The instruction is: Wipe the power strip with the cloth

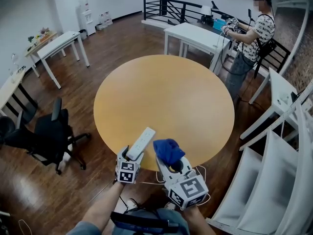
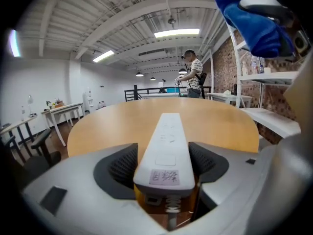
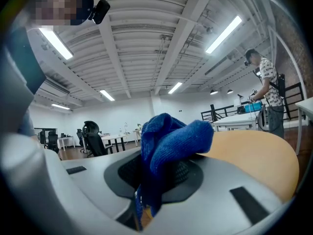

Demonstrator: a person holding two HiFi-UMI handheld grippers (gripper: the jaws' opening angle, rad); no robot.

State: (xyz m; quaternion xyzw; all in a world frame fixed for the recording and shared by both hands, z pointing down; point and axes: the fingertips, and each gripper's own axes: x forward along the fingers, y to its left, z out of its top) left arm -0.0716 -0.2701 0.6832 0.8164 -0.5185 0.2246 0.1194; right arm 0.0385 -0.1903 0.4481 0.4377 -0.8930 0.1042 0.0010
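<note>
A white power strip (image 1: 141, 143) lies on the round wooden table (image 1: 166, 92) near its front edge, pointing away from me. My left gripper (image 1: 131, 156) stands open around the strip's near end; in the left gripper view the power strip (image 2: 168, 146) runs between the two dark pads (image 2: 120, 168) with a small gap on each side. My right gripper (image 1: 171, 164) hovers just right of it, shut on a bunched blue cloth (image 1: 167, 151). The right gripper view shows the cloth (image 3: 171, 141) pinched between the jaws and bulging above them. The cloth (image 2: 254, 23) also hangs at the left gripper view's upper right.
A white cable (image 1: 149, 182) trails off the table's front edge. A black office chair (image 1: 49, 136) stands at the left, and white shelving (image 1: 279, 180) at the right. A person (image 1: 254, 33) works at white tables (image 1: 195, 35) behind.
</note>
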